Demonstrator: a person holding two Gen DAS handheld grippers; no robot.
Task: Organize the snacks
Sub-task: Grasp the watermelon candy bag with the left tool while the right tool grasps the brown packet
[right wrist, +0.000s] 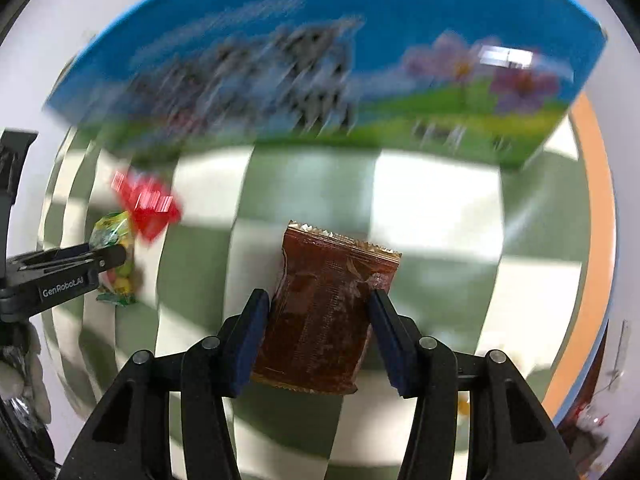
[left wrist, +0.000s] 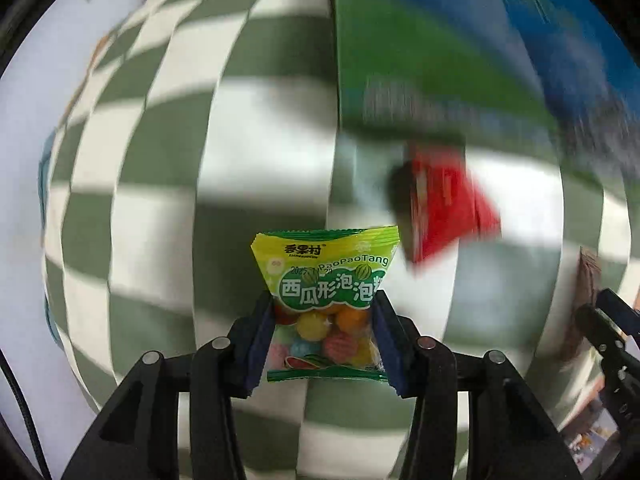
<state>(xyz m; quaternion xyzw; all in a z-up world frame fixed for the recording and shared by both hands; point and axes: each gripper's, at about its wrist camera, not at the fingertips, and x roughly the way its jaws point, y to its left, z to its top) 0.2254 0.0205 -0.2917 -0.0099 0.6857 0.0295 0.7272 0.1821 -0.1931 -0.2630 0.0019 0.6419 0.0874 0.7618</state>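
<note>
while grippers clamp packets, blue box (right wrist: 360, 32) blurred

Under the left gripper (left wrist: 323, 296) it's all green-and-white checked cloth (left wrist: 160, 160), big soft squares, smeared with blur, spreading ahead and out to both sides. Past the cloth's edge, far to that gripper's left, there's plain white tabletop (left wrist: 24, 140), and a thin black cable (left wrist: 16, 392) curls down close by its left flank. Over by the right gripper (right wrist: 317, 294), same cloth beneath, and a curved orange band (right wrist: 596, 240) rims the cloth well off to its right.
</note>
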